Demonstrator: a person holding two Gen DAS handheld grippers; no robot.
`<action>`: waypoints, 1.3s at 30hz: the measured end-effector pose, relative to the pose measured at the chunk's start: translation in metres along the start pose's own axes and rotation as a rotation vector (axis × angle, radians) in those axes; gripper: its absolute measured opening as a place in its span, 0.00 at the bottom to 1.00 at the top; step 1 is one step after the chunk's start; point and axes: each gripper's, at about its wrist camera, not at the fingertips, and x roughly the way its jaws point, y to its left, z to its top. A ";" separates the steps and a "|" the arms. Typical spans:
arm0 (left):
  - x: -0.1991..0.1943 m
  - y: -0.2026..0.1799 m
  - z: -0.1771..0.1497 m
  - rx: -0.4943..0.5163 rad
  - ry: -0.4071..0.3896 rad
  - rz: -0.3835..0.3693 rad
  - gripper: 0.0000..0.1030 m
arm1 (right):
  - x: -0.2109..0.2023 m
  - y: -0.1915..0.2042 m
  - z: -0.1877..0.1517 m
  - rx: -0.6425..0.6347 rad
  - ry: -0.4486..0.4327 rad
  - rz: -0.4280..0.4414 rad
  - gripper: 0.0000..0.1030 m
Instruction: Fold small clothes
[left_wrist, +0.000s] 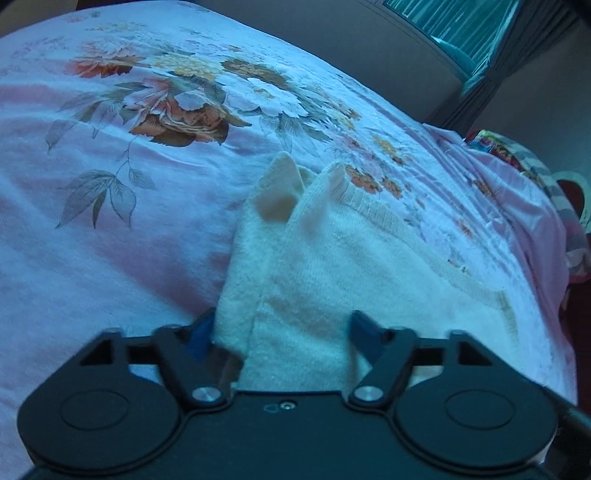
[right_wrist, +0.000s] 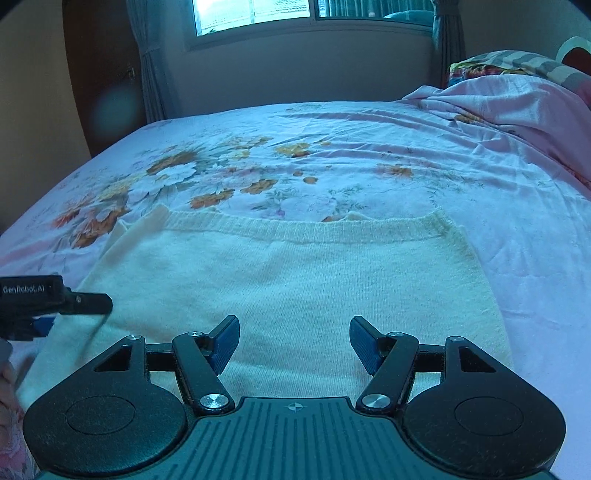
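A cream knitted garment (right_wrist: 295, 280) lies flat on the floral bed sheet (right_wrist: 332, 147), its ribbed hem at the far side. My right gripper (right_wrist: 294, 341) is open and empty, just above the garment's near part. My left gripper (left_wrist: 280, 332) is open with its blue pads (left_wrist: 364, 330) spread wide; the garment's left edge (left_wrist: 295, 266) lies bunched between them, with raised folds further ahead. The left gripper also shows in the right wrist view (right_wrist: 55, 304), at the garment's left edge.
A bunched pink blanket (right_wrist: 517, 110) and a colourful pillow (right_wrist: 480, 68) lie at the bed's right end. A wall with a window (right_wrist: 258, 14) and curtains stands beyond the bed. The sheet spreads out left of and beyond the garment.
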 end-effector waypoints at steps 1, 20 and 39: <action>0.000 0.004 0.001 -0.019 0.003 -0.012 0.37 | 0.001 -0.001 0.000 0.000 -0.001 -0.005 0.64; 0.003 0.015 0.003 -0.101 0.043 -0.110 0.15 | 0.057 -0.007 0.030 -0.015 0.050 -0.037 0.64; -0.036 -0.087 0.009 0.110 -0.027 -0.198 0.14 | 0.045 -0.009 0.027 -0.015 0.043 -0.044 0.64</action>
